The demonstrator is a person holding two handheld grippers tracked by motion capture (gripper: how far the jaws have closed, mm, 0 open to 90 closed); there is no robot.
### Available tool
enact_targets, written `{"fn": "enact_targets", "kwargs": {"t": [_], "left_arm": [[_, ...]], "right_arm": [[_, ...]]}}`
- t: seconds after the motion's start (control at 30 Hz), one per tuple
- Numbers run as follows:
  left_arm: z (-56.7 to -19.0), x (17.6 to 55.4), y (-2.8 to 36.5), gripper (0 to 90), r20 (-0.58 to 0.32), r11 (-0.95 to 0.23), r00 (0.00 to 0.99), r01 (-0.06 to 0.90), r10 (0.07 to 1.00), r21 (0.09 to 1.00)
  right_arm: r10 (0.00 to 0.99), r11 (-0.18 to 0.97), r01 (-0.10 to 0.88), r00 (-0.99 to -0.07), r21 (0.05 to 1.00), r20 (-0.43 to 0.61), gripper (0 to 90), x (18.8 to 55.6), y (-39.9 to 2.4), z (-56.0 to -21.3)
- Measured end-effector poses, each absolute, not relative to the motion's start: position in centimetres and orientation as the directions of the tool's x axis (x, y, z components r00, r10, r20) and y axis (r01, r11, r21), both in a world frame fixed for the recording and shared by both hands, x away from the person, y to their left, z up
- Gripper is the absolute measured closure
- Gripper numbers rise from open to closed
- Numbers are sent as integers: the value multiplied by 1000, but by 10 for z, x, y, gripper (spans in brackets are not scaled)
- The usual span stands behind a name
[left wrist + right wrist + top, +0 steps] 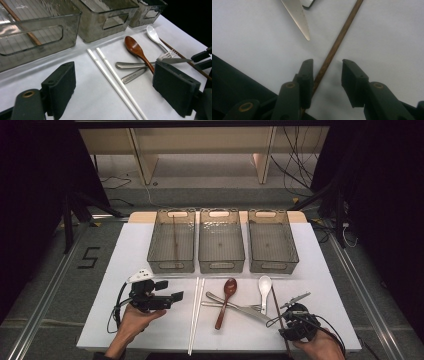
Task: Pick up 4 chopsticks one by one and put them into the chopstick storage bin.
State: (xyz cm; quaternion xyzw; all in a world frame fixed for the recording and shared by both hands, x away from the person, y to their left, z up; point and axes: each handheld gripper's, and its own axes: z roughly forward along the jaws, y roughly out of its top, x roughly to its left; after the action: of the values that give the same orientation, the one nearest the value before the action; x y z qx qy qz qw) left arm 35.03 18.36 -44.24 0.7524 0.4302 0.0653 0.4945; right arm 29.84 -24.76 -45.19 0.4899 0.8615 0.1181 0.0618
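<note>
1. Overhead, the one readable mark is a black numeral "5" (89, 257) on the floor left of the white table (150, 330); the steel handles beside the wooden spoon (136, 50) carry stamped lettering too small to read.
2. Low at the table's near right corner, the right gripper (327, 67) straddles a brown chopstick (336, 43), jaws partly spread; one pad sits just beside the stick, the other stands clear, and no firm pinch shows.
3. That chopstick lies flat on the table, its long axis running from the near edge away toward the white ceramic spoon (264, 290), tilted slightly left in the high view.
4. Just beside it rests a knife blade (298, 17), tip pointing toward the gripper.
5. At left, the left gripper (113, 87) hangs over the table with jaws wide apart and nothing between the pads, facing a pair of white chopsticks (115, 82).
6. Beyond stand three clear bins (221, 245); the left one holds another brown stick (22, 26).
</note>
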Motion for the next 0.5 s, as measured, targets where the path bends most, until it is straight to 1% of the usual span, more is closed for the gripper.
{"fn": "enact_targets", "kwargs": {"t": [0.1,0.3,0.43,0.5], "left_arm": [[-444,348,183,185,-320,-153,625,583,712,798],[-445,345,182,185,-318,-160,626,586,712,794],[-446,343,181,185,-313,-165,628,584,712,795],[-446,343,182,185,-315,-165,628,585,712,794]], "right_arm": [[856,502,829,-517,248,-4,656,300,-248,-454],[867,491,844,-498,215,-22,719,302,-253,-453],[871,482,853,-491,201,-5,783,307,-258,-453],[876,470,861,-482,196,14,798,309,-261,-453]]}}
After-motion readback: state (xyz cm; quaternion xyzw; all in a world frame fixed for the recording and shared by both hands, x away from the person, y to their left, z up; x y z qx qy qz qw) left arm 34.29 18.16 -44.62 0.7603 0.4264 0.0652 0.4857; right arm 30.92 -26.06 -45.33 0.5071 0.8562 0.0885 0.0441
